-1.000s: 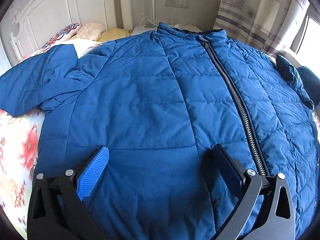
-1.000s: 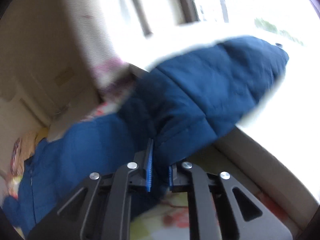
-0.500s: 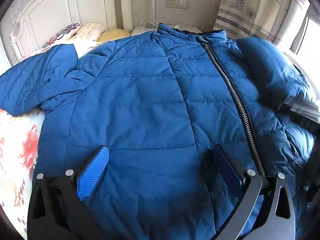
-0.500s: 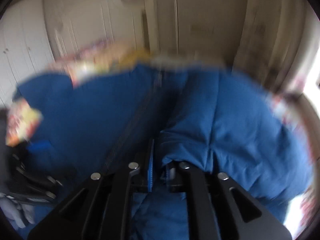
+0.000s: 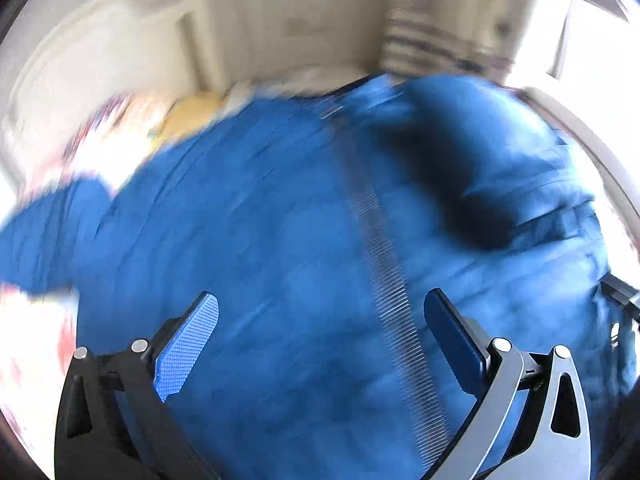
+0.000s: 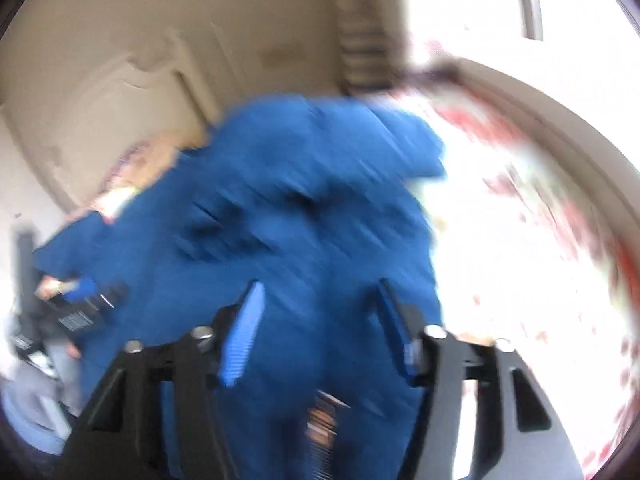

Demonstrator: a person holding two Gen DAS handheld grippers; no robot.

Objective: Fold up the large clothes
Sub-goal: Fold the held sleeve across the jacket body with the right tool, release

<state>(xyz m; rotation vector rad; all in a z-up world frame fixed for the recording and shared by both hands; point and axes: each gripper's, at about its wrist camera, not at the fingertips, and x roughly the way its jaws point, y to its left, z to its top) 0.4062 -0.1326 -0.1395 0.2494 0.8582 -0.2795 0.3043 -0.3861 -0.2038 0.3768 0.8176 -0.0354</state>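
Below, blue jacket [image 5: 280, 240] on floral bed [image 6: 520, 240]; right gripper [image 6: 320, 320] opening, unladen

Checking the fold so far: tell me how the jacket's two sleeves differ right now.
The right sleeve is folded inward over the jacket's front, beside the zipper. The left sleeve lies spread outward onto the floral bedsheet, unfolded. Both are the same blue padded fabric.

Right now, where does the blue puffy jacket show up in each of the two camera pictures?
Left wrist view: the blue jacket fills the middle and lower picture, zipper running down right of centre.
Right wrist view: the jacket fills the centre, reaching down between the fingers.
Shared landmark: the white headboard at upper left in both.
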